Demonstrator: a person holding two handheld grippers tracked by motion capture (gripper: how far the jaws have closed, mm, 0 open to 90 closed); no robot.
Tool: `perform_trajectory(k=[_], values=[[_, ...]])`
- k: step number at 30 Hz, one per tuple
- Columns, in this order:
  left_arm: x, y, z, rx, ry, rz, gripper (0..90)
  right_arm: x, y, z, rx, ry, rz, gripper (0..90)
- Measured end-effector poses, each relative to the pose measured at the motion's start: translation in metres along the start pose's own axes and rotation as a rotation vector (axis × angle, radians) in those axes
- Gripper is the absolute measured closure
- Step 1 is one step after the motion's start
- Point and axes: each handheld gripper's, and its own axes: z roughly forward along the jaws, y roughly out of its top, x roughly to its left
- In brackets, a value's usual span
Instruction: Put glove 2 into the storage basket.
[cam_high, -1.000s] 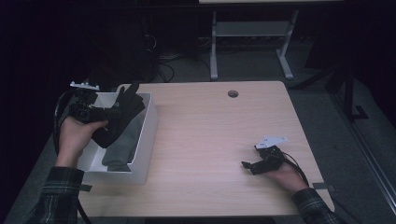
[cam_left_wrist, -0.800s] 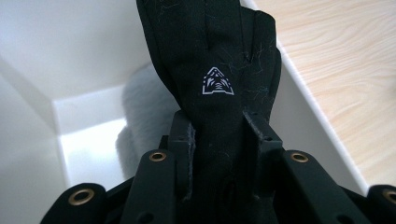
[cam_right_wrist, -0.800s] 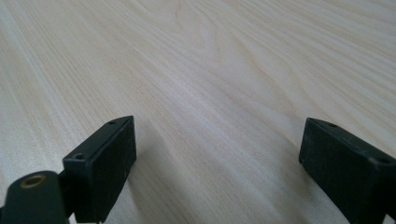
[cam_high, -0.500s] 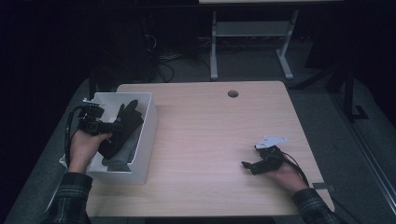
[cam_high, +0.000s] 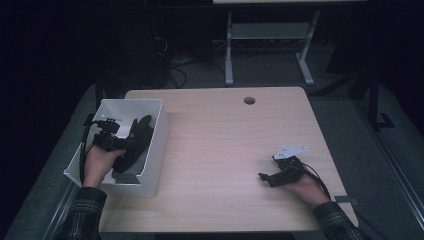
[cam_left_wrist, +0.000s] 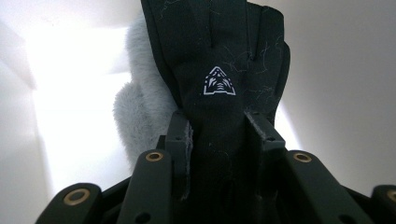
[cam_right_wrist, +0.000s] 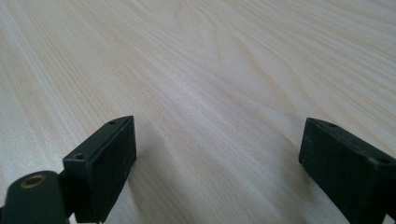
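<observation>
Two views split the story: from above, the left gripper (cam_high: 121, 145) sits inside the white box (cam_high: 156, 131); its own camera shows fingers (cam_left_wrist: 180, 140), just easing apart, pinching a black glove (cam_left_wrist: 219, 60) against grey fleece (cam_left_wrist: 135, 112). Rightward, the right gripper (cam_high: 264, 176) rests on the worktop (cam_high: 225, 140), fingers (cam_right_wrist: 105, 163) spread wide.

The wooden table (cam_high: 220, 150) has a pale top with a fine grain and rounded corners, and a small round cable hole (cam_high: 249, 100) sits near its far edge, toward the middle. Beyond that far edge stands a light grey metal frame (cam_high: 267, 37) with two legs and a crossbar, resting on the dark floor (cam_high: 360, 145). To the left of the frame a tangle of cables (cam_high: 172, 65) lies on the floor in deep shadow. The room behind is too dark to tell more. A dark stand foot (cam_high: 382, 120) shows at the right.
</observation>
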Motion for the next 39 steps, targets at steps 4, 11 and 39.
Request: perform_trajectory(k=[4, 11, 39], values=[[0.002, 0.003, -0.004, -0.006, 0.009, 0.005, 54.8, 0.0, 0.0, 0.0, 0.0, 0.0, 0.0, 11.0], [0.005, 0.011, -0.015, -0.049, 0.032, 0.031, 28.7, 0.0, 0.0, 0.0, 0.0, 0.0, 0.0, 11.0], [-0.051, 0.051, -0.045, -0.155, -0.081, 0.169, 20.8, 0.0, 0.0, 0.0, 0.0, 0.0, 0.0, 11.0]])
